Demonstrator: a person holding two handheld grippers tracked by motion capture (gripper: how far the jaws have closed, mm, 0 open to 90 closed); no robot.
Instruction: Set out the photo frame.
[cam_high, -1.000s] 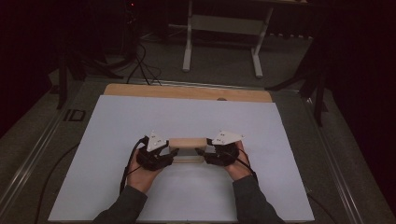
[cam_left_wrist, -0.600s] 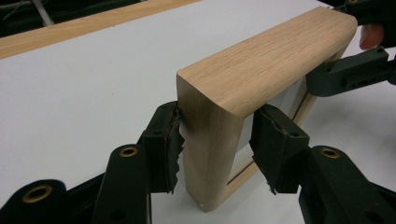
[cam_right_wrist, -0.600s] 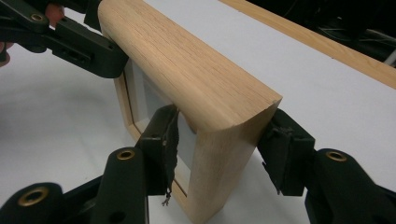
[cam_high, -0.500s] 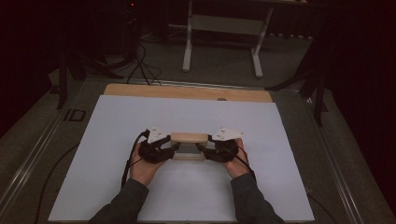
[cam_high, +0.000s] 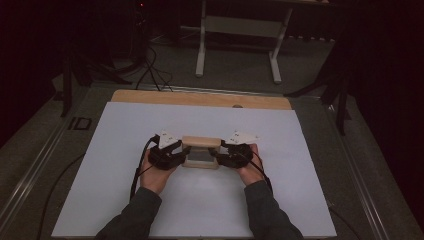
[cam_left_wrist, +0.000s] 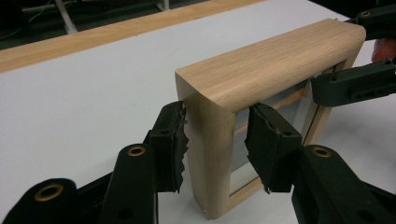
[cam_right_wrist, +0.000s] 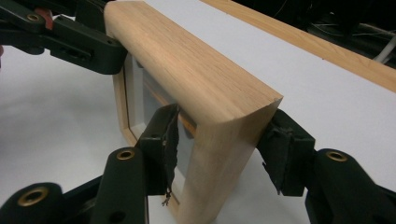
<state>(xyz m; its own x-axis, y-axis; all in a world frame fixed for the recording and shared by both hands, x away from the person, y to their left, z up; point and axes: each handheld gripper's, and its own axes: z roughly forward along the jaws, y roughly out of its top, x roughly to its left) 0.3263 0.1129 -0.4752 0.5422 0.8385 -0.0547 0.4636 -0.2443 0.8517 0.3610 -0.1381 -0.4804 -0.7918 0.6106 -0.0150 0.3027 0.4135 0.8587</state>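
Note:
A light wooden frame (cam_high: 201, 142) with a glass pane stands upright on the white tabletop (cam_high: 150, 210), between my two grippers. My left gripper (cam_high: 184, 153) has its jaws either side of the frame's left post (cam_left_wrist: 212, 154). They have just been closing, and a thin gap still shows at the inner pad (cam_left_wrist: 264, 140). My right gripper (cam_high: 220, 153) is shut on the frame's right post (cam_right_wrist: 219, 172), with both pads against the wood. The left gripper view shows the right gripper's fingers (cam_left_wrist: 350, 86) at the frame's far end (cam_left_wrist: 280, 56). The right gripper view shows the left gripper's fingers (cam_right_wrist: 84, 46) there.
A wooden strip (cam_high: 200, 98) runs along the table's far edge. Beyond it, on the dark floor, stand a white stand's legs (cam_high: 237, 30) and some cables (cam_high: 150, 65). White tabletop extends on all sides of the frame.
Both grippers and the frame sit slightly farther from the person than a second ago. The hands have otherwise kept their places at the frame's two ends.

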